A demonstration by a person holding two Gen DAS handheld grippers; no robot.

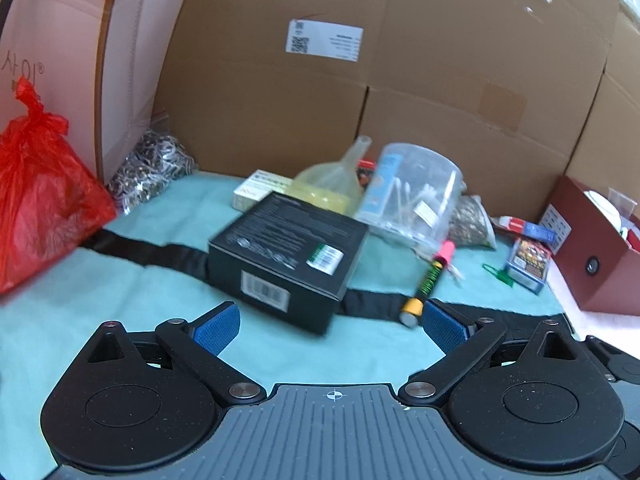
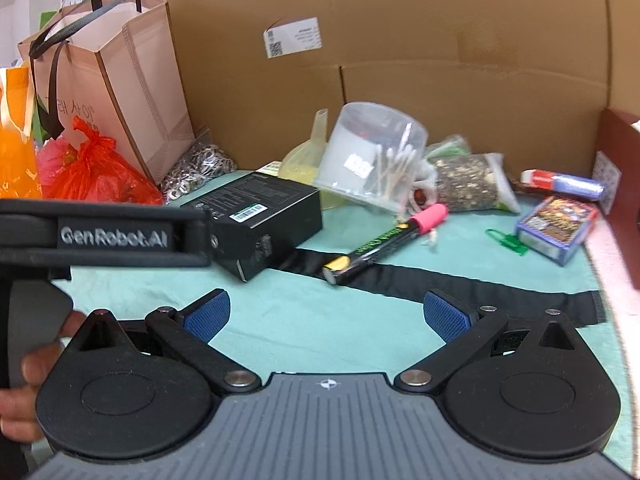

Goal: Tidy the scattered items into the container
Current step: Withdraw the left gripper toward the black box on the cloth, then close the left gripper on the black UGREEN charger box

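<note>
A black box lies on the teal cloth just ahead of my open left gripper, whose blue pads hold nothing. A marker with a pink cap lies to the box's right, its butt end close to the left gripper's right pad. My right gripper is open and empty, nearer than the marker. Behind are a clear tub of cotton swabs, a yellowish funnel, a seed bag and a card box. A dark red box stands open at the right.
Large cardboard boxes wall off the back. A pink paper bag, a red plastic bag and a bag of metal rings crowd the left. The left gripper's body and a hand cross the right view's left side.
</note>
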